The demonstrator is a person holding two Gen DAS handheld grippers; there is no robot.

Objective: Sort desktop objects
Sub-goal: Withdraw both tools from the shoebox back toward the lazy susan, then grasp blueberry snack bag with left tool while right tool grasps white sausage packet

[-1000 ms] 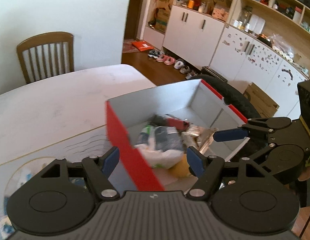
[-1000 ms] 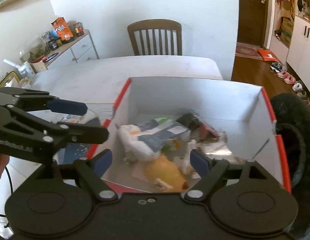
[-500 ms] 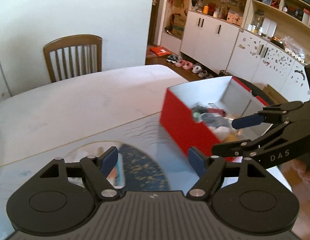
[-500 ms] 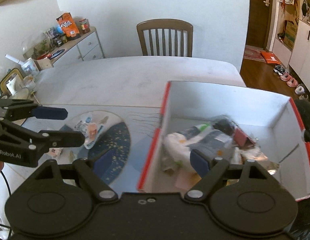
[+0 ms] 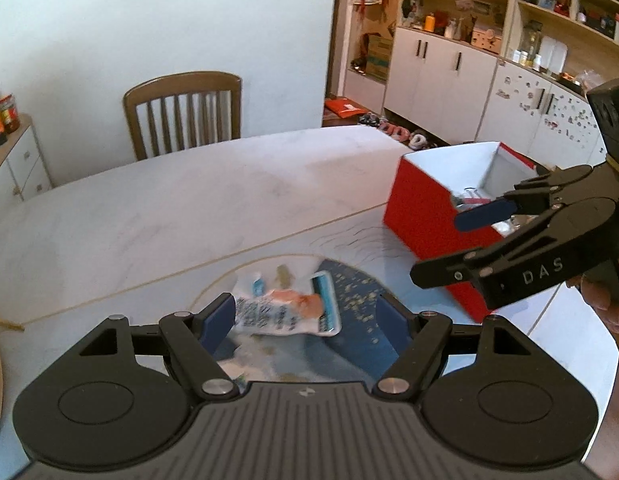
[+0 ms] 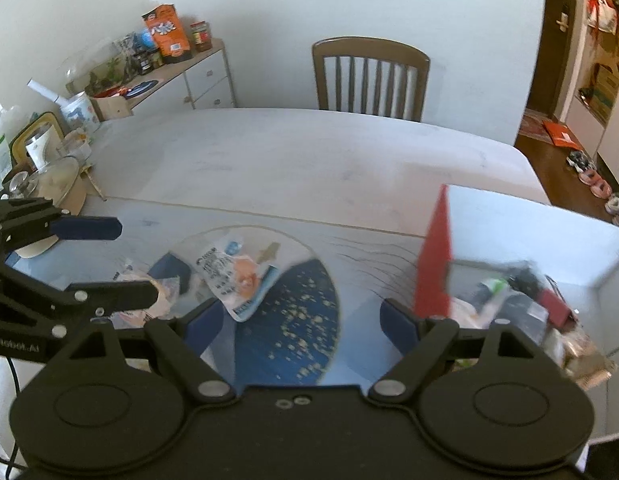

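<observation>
At lower left the left gripper [image 5: 303,320] hangs spread and empty over a snack packet [image 5: 285,308] on the bench [image 5: 169,208] — both grippers have swung off the red box [image 5: 425,220] (now right); right gripper [image 6: 301,320] likewise spread, so another pickup looks next.

Wall [image 5: 169,20]: plain white.
Chair [image 5: 183,112]: brown wood, slatted back, at the table's [image 5: 189,200] far edge.
Cabinets [image 5: 441,76]: white, open shelves above.
Floor [image 6: 549,160]: dark wood, shoes [image 5: 389,128] lined up.
Sideboard [image 6: 197,76]: cluttered, left.
</observation>
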